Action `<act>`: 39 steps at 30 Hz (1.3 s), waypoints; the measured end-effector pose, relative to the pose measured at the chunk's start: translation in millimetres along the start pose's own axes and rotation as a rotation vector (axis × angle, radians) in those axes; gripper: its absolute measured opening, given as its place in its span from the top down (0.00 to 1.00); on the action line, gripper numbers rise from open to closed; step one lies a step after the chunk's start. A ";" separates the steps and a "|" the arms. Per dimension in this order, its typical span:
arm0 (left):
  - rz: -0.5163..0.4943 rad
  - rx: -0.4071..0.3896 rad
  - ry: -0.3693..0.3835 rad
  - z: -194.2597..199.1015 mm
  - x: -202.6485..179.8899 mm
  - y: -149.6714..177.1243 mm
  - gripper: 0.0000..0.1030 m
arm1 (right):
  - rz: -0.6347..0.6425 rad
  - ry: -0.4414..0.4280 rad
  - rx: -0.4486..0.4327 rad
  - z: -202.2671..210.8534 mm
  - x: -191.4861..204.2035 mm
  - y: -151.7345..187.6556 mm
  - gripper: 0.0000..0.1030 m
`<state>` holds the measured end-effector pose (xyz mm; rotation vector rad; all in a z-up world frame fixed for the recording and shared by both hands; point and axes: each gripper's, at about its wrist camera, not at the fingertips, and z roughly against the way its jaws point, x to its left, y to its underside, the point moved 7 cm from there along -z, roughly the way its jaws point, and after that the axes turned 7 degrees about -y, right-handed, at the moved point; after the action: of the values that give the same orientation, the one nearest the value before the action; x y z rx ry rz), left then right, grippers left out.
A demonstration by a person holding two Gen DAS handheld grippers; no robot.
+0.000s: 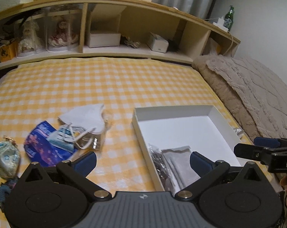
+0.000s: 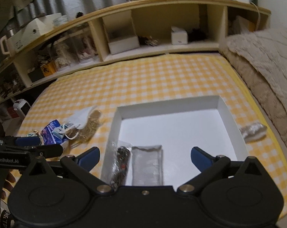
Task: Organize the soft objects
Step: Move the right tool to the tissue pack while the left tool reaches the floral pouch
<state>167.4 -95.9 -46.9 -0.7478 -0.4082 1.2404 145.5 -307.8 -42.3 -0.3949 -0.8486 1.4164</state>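
Observation:
A shallow white box (image 1: 210, 112) (image 2: 229, 115) lies on the yellow checked bedspread. In its near left corner lie a grey silvery pouch (image 1: 178, 161) (image 2: 147, 163) and a dark patterned packet (image 1: 158, 161) (image 2: 120, 163). Left of the box lies a heap: a white face mask (image 1: 84, 115) (image 2: 80, 116), a blue tissue pack (image 1: 42, 148) (image 2: 52, 131) and a small pale pouch (image 1: 6, 157). My left gripper (image 1: 143, 161) is open above the box's left wall, holding nothing. My right gripper (image 2: 145, 158) is open above the box's near end, holding nothing. Right of the box lies a clear wrapped bundle (image 2: 254, 130).
A wooden headboard shelf (image 1: 105, 26) (image 2: 162, 28) with boxes, dolls and a green bottle (image 1: 229, 18) runs along the bed's far end. A beige fluffy blanket (image 1: 247, 91) (image 2: 266, 62) is piled along the right side. A hand (image 2: 8, 182) holds the left gripper.

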 end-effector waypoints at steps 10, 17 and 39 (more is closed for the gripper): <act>0.006 -0.054 -0.106 7.4 63.8 -19.6 0.00 | 0.105 -0.026 -0.101 -34.0 44.5 -20.1 0.00; 0.055 -0.061 -0.163 1.9 117.0 -31.2 0.00 | 0.118 -0.133 -0.106 -72.1 80.9 -31.1 0.00; 0.117 0.132 -0.369 -59.8 262.8 -5.4 0.00 | 0.378 -0.505 0.079 -190.8 210.7 17.2 0.11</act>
<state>288.2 135.5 -114.4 -0.4331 -0.5834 1.5063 256.0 -57.5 -121.4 -0.1362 -1.1602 1.9397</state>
